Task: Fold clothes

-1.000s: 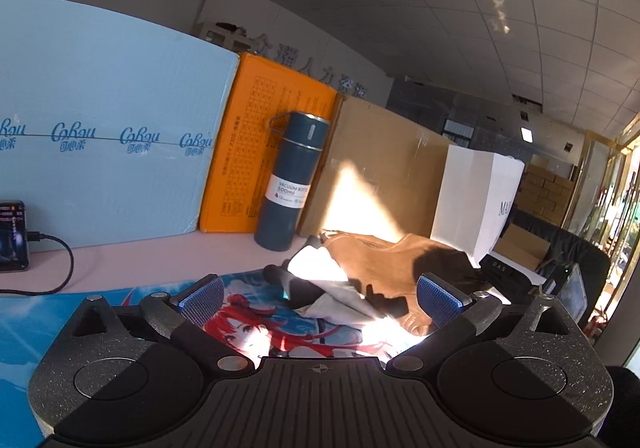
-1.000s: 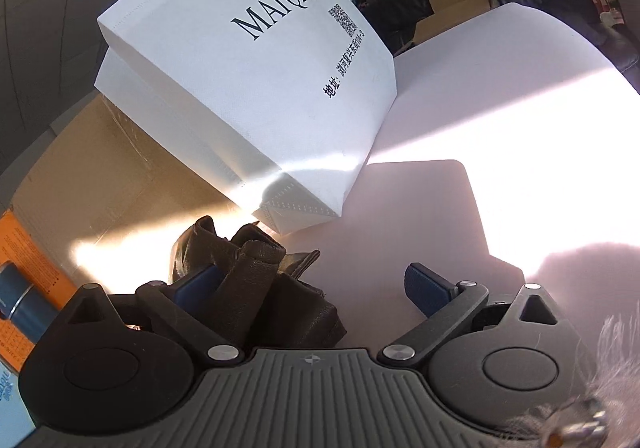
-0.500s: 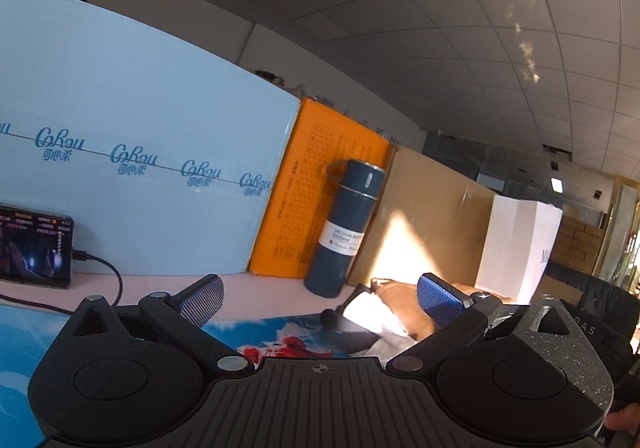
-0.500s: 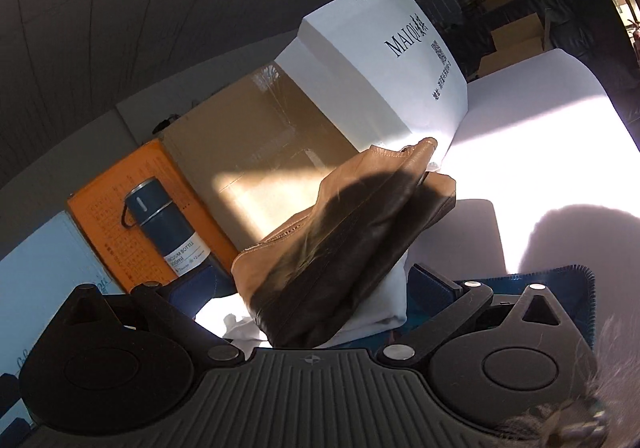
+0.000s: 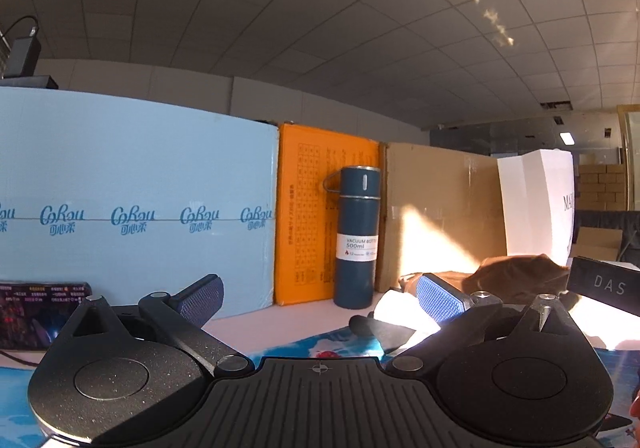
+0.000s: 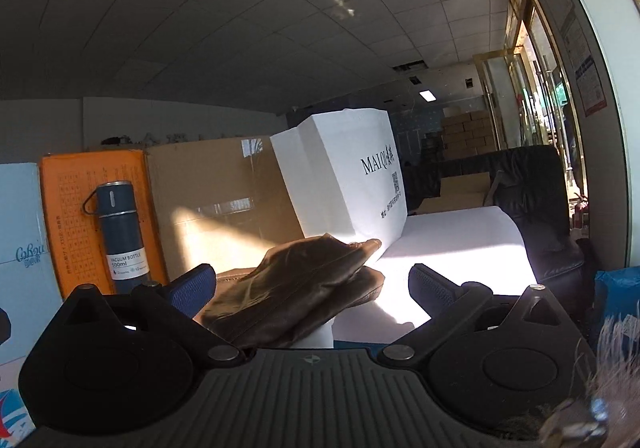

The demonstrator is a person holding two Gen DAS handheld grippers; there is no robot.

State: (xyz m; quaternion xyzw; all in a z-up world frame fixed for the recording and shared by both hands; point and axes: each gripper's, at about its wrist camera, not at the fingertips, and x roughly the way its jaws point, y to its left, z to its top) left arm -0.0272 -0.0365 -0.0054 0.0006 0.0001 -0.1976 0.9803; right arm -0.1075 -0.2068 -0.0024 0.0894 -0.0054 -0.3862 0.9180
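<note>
A brown garment [image 6: 296, 288] lies folded in a stack on top of white cloth [image 6: 320, 332], in low sun. My right gripper [image 6: 312, 288] is open around it. The stack sits between the fingers, close to the left fingertip [image 6: 192, 288] and apart from the right one. In the left wrist view the same brown garment [image 5: 516, 276] and white cloth [image 5: 400, 312] lie at the right, past the right fingertip [image 5: 438, 298]. My left gripper [image 5: 320, 298] is open and holds nothing. The black body marked DAS [image 5: 608, 284] at the far right is the other gripper.
A blue vacuum bottle [image 5: 356, 240] stands before an orange box [image 5: 308, 216], with a light-blue board [image 5: 132, 216], brown cardboard [image 5: 440, 216] and a white paper bag [image 6: 352, 184] along the back. A phone [image 5: 36, 312] leans at the left. A printed blue mat [image 5: 304, 344] covers the table. A black chair [image 6: 532, 200] stands behind.
Both views have tilted up from the table to level. The dark cloth that draped over the right gripper's left finger now lies as a folded brown stack between its fingers.
</note>
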